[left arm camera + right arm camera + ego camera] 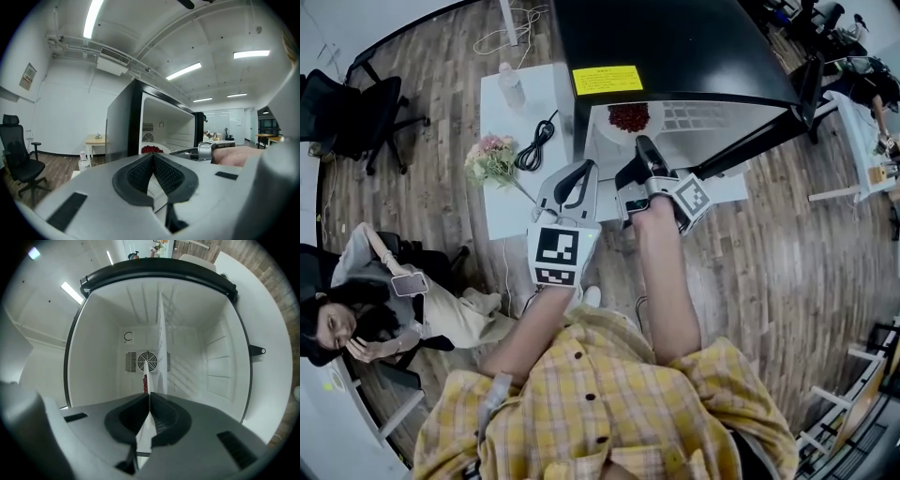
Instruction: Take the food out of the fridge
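Note:
A white plate (619, 131) heaped with red food (629, 116) lies on the shelf inside the open black fridge (675, 42). My right gripper (645, 150) reaches into the fridge mouth and is shut on the plate's near rim. In the right gripper view the plate (146, 376) runs edge-on between the pads, with the red food (145, 383) just beyond them. My left gripper (581, 176) hangs shut and empty in front of the fridge, left of the right one. From the left gripper view I see the red food (151, 149) and the right hand (234, 154).
A white table (506, 202) left of the fridge carries a bottle (511, 84), a black cable (536, 141) and flowers (492, 159). The fridge door (769, 136) stands open to the right. An office chair (356, 112) and a seated person (394, 300) are at the left.

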The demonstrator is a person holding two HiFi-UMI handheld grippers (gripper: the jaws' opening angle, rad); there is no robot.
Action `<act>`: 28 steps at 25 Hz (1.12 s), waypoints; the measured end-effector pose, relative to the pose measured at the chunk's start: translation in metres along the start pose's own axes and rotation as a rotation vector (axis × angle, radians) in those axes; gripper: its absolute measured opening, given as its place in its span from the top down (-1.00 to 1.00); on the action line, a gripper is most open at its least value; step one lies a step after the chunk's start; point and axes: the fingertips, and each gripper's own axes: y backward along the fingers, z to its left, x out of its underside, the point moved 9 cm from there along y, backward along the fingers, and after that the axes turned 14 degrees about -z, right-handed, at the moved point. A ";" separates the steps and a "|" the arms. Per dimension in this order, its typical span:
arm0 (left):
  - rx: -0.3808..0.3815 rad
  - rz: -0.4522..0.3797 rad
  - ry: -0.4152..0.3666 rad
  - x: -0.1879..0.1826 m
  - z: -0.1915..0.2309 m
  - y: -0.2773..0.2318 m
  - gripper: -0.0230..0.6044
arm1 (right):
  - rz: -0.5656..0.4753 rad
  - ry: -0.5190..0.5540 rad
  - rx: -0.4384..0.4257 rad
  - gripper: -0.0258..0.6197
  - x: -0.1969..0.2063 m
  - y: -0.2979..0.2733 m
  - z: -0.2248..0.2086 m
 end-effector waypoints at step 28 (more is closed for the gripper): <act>0.009 -0.038 0.043 -0.007 -0.023 0.037 0.90 | -0.002 0.009 -0.096 0.88 -0.003 0.098 0.037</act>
